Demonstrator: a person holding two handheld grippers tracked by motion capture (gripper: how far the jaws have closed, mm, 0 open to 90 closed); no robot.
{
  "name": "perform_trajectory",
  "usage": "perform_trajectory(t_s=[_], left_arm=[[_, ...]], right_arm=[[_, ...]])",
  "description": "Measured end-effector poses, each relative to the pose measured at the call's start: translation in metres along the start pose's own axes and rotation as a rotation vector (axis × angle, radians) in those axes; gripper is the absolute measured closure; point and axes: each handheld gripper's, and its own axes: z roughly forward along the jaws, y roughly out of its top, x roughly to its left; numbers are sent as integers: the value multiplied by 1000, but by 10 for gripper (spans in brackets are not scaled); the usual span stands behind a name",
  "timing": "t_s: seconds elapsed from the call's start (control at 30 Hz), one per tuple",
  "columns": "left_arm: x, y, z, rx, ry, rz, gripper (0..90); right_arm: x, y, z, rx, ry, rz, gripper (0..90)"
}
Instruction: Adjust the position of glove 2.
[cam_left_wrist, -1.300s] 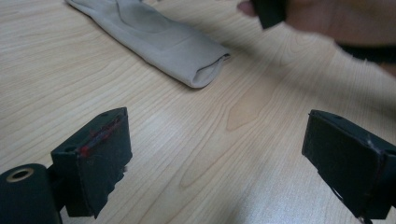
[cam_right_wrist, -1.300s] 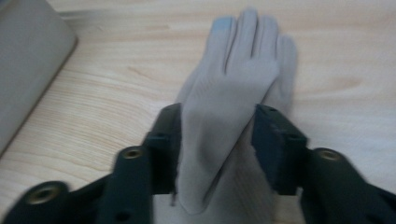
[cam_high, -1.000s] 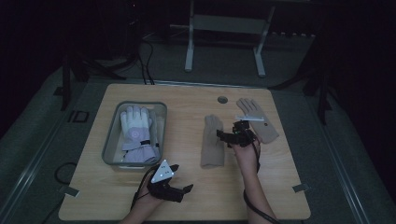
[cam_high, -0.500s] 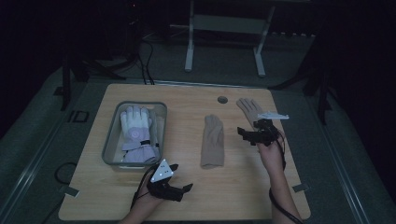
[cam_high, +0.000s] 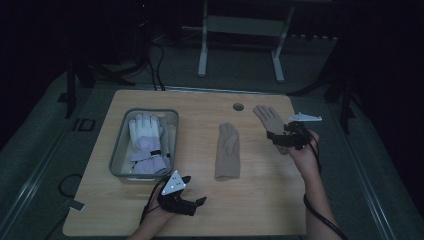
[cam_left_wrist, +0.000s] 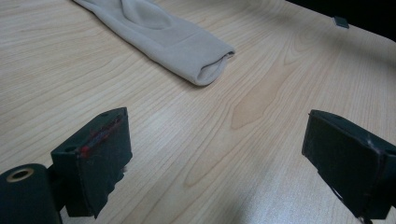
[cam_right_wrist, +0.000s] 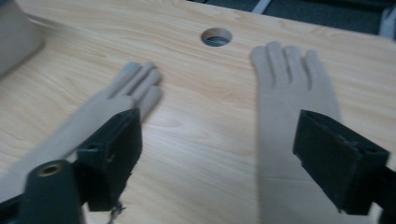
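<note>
**A:** So how far had you got at that point? Your bin already held the white gloves, right?

**B:** Yep, but both tan ones were out on the table. Your right gripper hung over the far tan glove, jaws wide apart, nothing grabbed. The middle tan glove lay untouched, and your left gripper sat gaping near the front edge.
</note>
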Motion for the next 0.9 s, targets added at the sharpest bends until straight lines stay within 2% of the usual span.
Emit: perform_trajectory(t_s=[0.03, 0.1, 0.13, 0.2, 0.23, 0.33, 0.4, 0.5, 0.53, 0.57, 0.6, 0.63, 0.73, 0.83, 0.87, 0.9], left_arm=[[0, 0, 0, 2, 1, 1, 85], [0, 0, 0, 3, 0, -1, 86], [0, 0, 0, 5, 2, 2, 85], [0, 0, 0, 3, -4, -1, 85], [0, 0, 0, 5, -5, -1, 86], [0, 0, 0, 6, -5, 3, 85], [0, 0, 0, 8, -6, 3, 85], [1, 0, 0, 6, -7, -1, 85], [1, 0, 0, 5, -6, 0, 86], [1, 0, 0, 7, -6, 0, 86], [1, -1, 0, 6, -8, -1, 86], [1, -1, 0, 5, -7, 0, 86], [2, -1, 0, 6, -10, -1, 86], [2, -1, 0, 3, -14, -8, 86], [2, -1, 0, 2, -17, -13, 85], [3, -1, 0, 2, -17, -14, 85]], right_arm=[[-7, 2, 1, -5, -10, 0, 230], [-10, 3, 2, -6, -18, 0, 260], [-19, 6, 3, -16, -48, 15, 289], [-22, 6, 3, -19, -58, 22, 296], [-30, 8, 6, -16, -81, 26, 341], [-35, 9, 8, -14, -105, 18, 347], [-43, 8, 14, -2, -114, 32, 348], [-48, 7, 20, 7, -120, 33, 349], [-52, 6, 28, 19, -132, 19, 364], [-53, 5, 30, 22, -151, 5, 364], [-53, 5, 30, 22, -151, 5, 364], [-55, 4, 34, 38, -178, -5, 364], [-65, -4, 51, 75, -178, 7, 363], [-69, -7, 57, 78, -176, 20, 361], [-71, -8, 63, 74, -153, 34, 351], [-71, -8, 63, 74, -153, 34, 351]])
